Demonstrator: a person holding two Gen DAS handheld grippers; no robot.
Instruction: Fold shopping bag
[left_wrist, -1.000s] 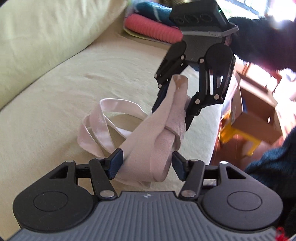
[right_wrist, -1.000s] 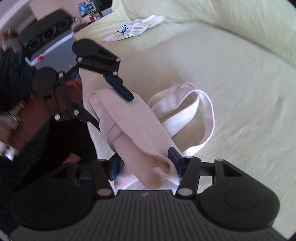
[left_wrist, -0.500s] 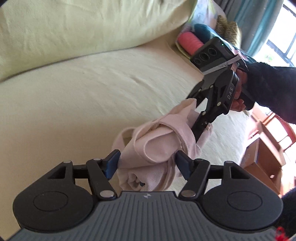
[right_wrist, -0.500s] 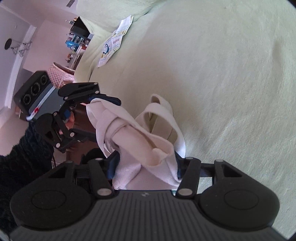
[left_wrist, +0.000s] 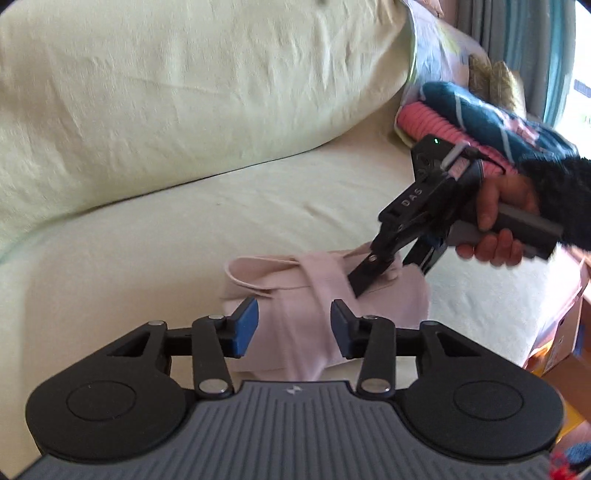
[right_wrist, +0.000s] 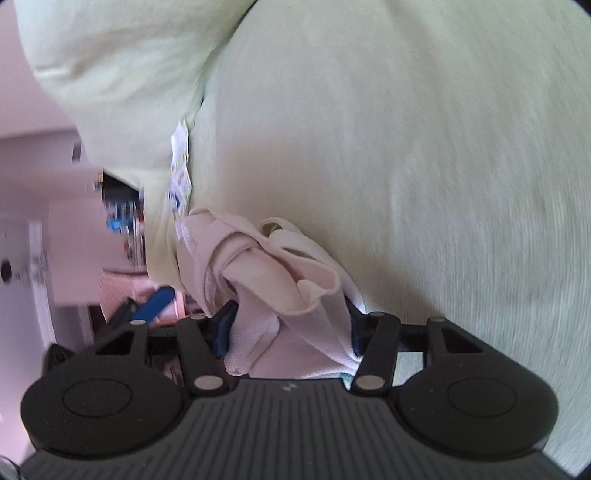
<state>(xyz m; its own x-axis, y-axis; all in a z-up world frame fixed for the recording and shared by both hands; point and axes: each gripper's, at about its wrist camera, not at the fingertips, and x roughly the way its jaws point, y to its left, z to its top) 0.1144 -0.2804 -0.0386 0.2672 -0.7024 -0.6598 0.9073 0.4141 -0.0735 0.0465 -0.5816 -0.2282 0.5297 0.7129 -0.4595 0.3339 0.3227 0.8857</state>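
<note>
Down onto the seat goes the bundle: a second ago the shopping bag (left_wrist: 399, 295) hung stretched in the air between both tools, with its handles looped loose. Now it lies as a compact pale-pink packet on the sofa seat (left_wrist: 166, 229), one strap wrapped across it.

My left tongs (left_wrist: 293, 325) have just been closing. The wrapped strap and the near end of the packet sit between the blue pads, but I see a strip of paler cloth beside the left pad, so they stand apart without pressing.

My right tongs (right_wrist: 290, 325) are clamped on the far end of the bag. Their own camera shows bunched cloth filling the gap from pad to pad and spilling over toward 12 o'clock. From my left camera they come in from 2 o'clock, tips down on the packet, and my right hand (left_wrist: 498, 221) is wrapped around the grey handle, with a fuzzy dark sleeve behind it.

Beyond the bag at 11 o'clock rises the pale green back cushion (left_wrist: 184, 92). At 2 o'clock, past my right hand, lies a stack of pink and teal textiles (left_wrist: 443, 114). A printed leaflet (right_wrist: 181, 173) lies on the sofa at 10 o'clock in the right view, which is blurred.
</note>
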